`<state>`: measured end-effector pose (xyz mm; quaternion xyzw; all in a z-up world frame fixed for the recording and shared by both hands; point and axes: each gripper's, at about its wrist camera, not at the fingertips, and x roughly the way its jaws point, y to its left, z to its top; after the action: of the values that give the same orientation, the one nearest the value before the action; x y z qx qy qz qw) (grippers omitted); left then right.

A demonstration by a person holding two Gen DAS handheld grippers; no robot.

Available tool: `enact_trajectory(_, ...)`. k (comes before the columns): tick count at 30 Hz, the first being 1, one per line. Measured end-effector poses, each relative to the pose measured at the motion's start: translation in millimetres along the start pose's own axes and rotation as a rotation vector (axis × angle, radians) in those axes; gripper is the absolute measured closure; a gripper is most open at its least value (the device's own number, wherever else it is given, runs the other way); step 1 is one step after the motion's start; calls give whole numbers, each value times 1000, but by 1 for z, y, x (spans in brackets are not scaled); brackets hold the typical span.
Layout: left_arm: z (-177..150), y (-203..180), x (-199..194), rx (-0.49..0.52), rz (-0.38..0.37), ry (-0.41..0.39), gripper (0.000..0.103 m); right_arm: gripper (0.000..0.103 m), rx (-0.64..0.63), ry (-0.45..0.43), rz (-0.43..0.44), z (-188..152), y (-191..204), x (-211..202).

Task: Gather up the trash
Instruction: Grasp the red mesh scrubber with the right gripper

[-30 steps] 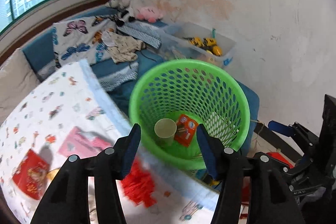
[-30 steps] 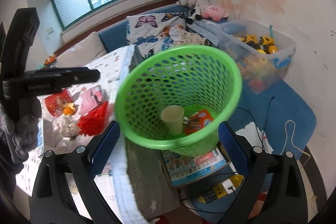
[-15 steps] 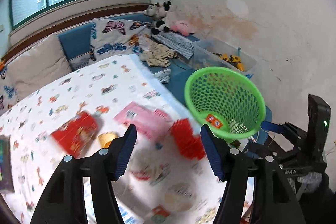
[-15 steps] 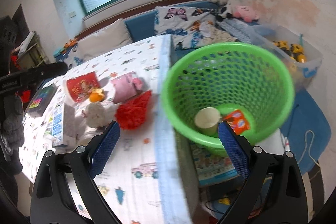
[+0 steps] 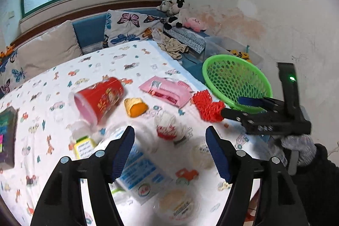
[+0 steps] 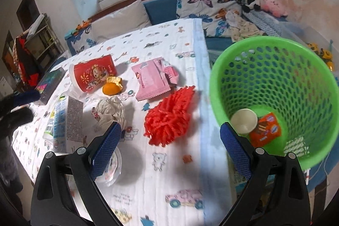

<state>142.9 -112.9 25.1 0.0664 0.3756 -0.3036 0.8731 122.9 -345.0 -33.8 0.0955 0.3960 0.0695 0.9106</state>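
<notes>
A table (image 6: 169,183) under a cartoon-print cloth carries the litter. Beside its edge stands the green basket (image 6: 218,82), with a paper cup (image 6: 243,121) and an orange packet (image 6: 266,129) lying in its bottom. On the cloth lie a red cup (image 6: 93,75) on its side, a pink wrapper (image 6: 150,79) and red foam netting (image 6: 169,115) (nearest the basket). The left gripper (image 5: 169,149), its jaws having just been opening, hangs empty above the litter. The right gripper (image 6: 170,149) stands wide, holding nothing.
</notes>
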Motion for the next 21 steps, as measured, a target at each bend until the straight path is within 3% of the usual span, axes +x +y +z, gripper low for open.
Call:
enact_trajectory(10,-22,4,-7,11,-11,4,32,20,-14,58,-26,4,6,38)
enact_trajectory(15,-27,-3,-5,34,-28,17,32,42,7,80,-30,2,2,47)
enact_trajectory(21,-32,-20,7,101,-59,47,28,53,37,59,-29,-1,-6,34)
